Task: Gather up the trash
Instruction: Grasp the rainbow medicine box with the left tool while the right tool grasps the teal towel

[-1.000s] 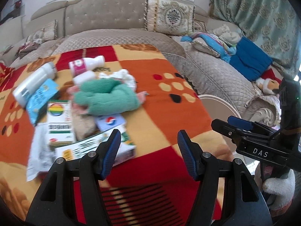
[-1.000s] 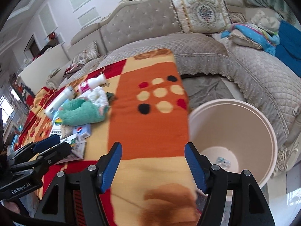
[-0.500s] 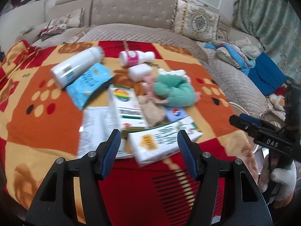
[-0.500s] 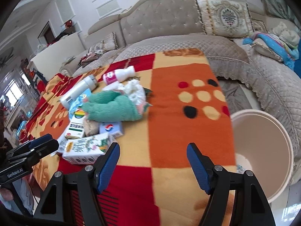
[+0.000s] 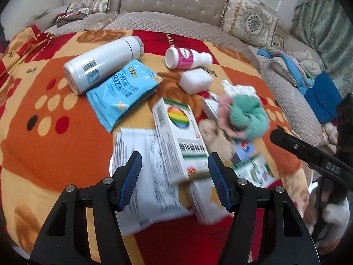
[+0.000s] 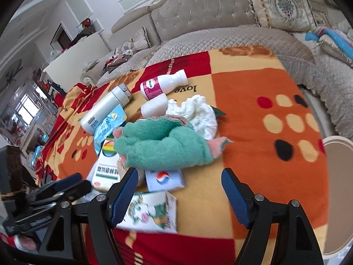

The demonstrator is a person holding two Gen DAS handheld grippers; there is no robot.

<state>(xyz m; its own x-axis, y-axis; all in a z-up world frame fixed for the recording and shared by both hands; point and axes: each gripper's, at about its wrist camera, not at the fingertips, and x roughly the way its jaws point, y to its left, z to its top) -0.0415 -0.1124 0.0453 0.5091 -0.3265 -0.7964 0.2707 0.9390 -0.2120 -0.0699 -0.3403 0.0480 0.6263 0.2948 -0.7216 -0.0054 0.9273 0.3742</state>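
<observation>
- Patchwork blanket point(image 6: 253, 84) – the trash lies heaped on it, none visibly cleared.
- White bin point(image 6: 339, 190) – just beside the blanket's right edge; its contents are hidden.
- Green towel point(image 6: 163, 145), steel flask point(image 5: 99, 61), rainbow-logo box point(image 5: 178, 137), crumpled tissue point(image 6: 196, 112) all remain.
- Left gripper point(image 5: 174, 181): fingers spread, empty, over the box.
- Right gripper point(image 6: 178, 194): jaws opening, nothing between.

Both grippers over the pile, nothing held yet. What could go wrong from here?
1. The left gripper hangs over the rainbow box, which overlaps the paper sheet; a pinch may catch both.
2. The green sock and steel flask lie among the trash and may get binned by mistake.
3. The right gripper, jaws opening and empty, sits close beside the left; they may collide over the pile.
</observation>
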